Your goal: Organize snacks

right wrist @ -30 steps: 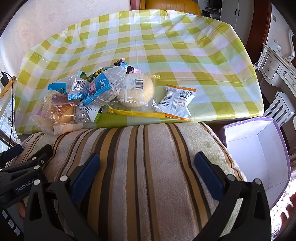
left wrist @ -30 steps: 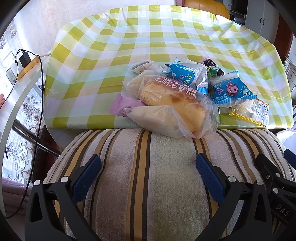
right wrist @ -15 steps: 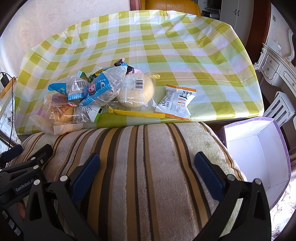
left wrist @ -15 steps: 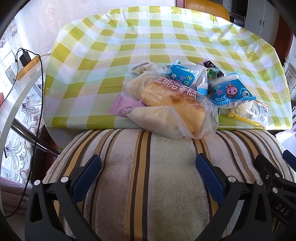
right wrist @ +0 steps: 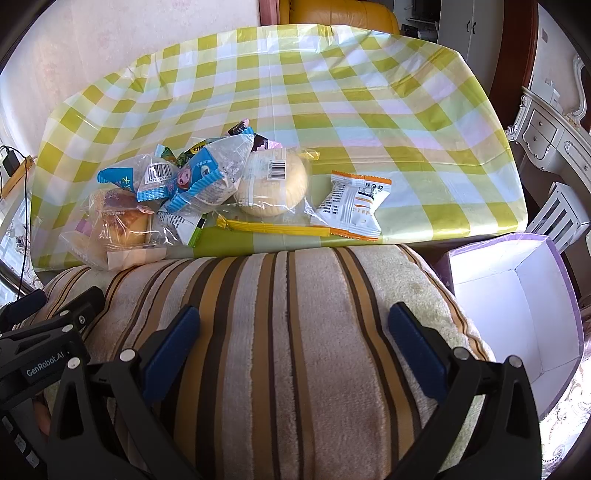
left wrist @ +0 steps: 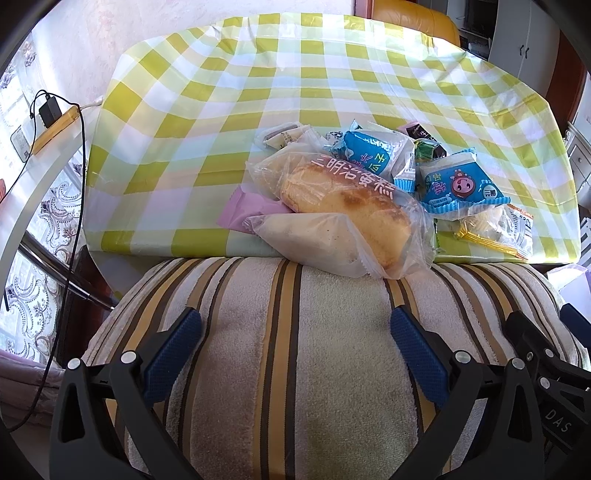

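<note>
Checked surface [right wrist: 369, 92] and snack pile [right wrist: 192, 184] unchanged over the last second; left tongs [left wrist: 295, 332] and right tongs [right wrist: 291, 328] remain apart, empty, so organizing has not begun.

Table [right wrist: 332, 92] under green-white checked cloth, sunlit. Near side: striped plush cushion [right wrist: 295, 350]. Far: pale pink wall [left wrist: 92, 44], orange-brown leather seat [right wrist: 340, 11], white cabinet [right wrist: 469, 26]. Right: ornate white dresser [right wrist: 550, 129]. Left: power strip [left wrist: 55, 123] with black adapter [left wrist: 50, 109] on white ledge.
</note>
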{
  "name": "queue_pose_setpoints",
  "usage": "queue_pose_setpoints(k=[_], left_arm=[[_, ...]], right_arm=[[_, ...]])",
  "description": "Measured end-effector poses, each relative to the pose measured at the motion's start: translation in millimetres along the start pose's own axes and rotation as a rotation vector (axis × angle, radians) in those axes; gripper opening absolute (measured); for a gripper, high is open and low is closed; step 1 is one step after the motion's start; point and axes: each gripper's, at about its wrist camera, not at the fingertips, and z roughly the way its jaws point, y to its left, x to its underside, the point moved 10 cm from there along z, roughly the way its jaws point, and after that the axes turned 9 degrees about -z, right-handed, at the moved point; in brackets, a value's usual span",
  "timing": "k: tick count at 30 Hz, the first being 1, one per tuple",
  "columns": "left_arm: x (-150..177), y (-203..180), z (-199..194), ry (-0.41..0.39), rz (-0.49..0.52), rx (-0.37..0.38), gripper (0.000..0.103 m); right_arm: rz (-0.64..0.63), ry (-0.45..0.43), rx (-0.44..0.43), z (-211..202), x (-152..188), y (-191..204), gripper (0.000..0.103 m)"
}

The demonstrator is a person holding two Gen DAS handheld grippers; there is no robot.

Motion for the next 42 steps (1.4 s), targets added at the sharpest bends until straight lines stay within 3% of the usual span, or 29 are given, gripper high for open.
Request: queue_pose_setpoints(k=[37, 42], left_arm=[[3.8, 1.7, -0.7, 0.013, -0.011, 0.02, 0.099], [3.0, 1.6, -4.6, 0.004, -0.053, 0.068, 0.099]], right_arm=[[-0.024, 0.013, 0.026, -0.7, -1.5, 1.2, 0.102], [-0.022, 0.073, -0.038, 1.6, -3.5, -0.6, 0.102]])
